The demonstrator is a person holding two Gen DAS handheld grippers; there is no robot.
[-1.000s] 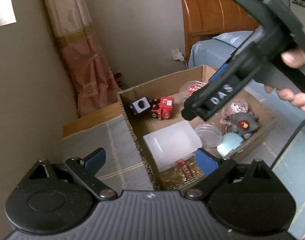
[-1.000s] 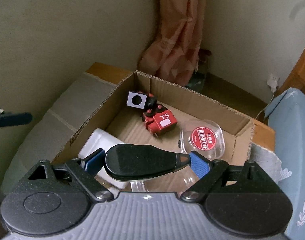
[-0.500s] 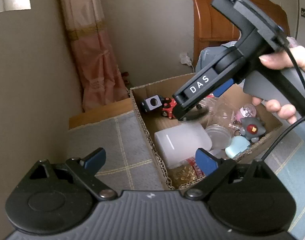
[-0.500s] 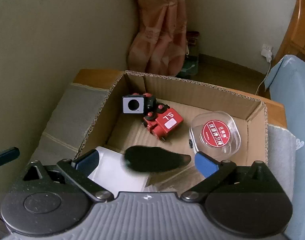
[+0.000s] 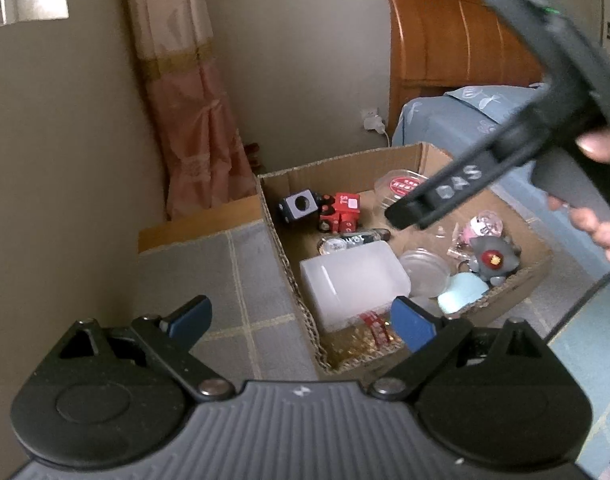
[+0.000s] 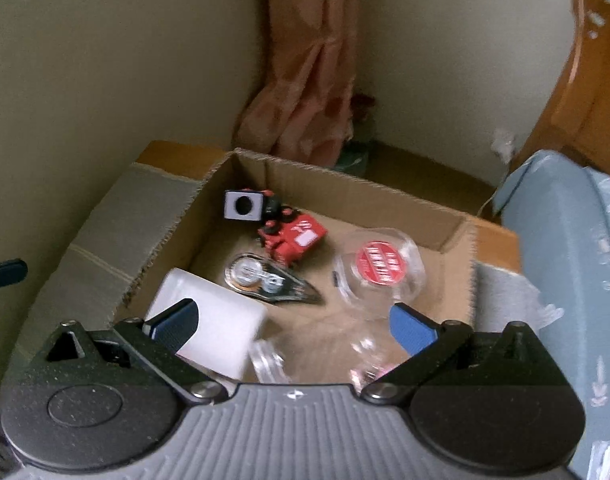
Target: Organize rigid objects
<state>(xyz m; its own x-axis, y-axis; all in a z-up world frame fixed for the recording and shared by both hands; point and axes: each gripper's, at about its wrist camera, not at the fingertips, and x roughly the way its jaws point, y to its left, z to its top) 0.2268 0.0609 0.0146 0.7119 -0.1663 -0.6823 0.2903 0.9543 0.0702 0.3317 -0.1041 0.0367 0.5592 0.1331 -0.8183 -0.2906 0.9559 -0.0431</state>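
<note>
A cardboard box [image 5: 421, 153] [image 6: 345, 178] holds several items. A black teardrop-shaped correction tape [image 6: 271, 279] [image 5: 355, 239] lies on the box floor between a white plastic case [image 6: 213, 326] [image 5: 353, 278] and a red toy train [image 6: 291, 238] [image 5: 341, 212]. My right gripper [image 6: 291, 322] is open and empty above the box's near side; its body [image 5: 445, 196] shows over the box in the left wrist view. My left gripper [image 5: 301, 320] is open and empty at the box's near left corner.
The box also holds a grey cube with a hole [image 6: 243, 205], a clear round tub with a red label [image 6: 379, 266], a grey figure [image 5: 493, 258], a light blue piece [image 5: 463, 292] and a clear lid [image 5: 425, 266]. A bed [image 6: 565, 260] is at the right, a curtain [image 5: 193, 120] behind.
My right gripper opened and let go of the black correction tape, which dropped onto the box floor. The right gripper then rose and drew back. My left gripper stayed open.
</note>
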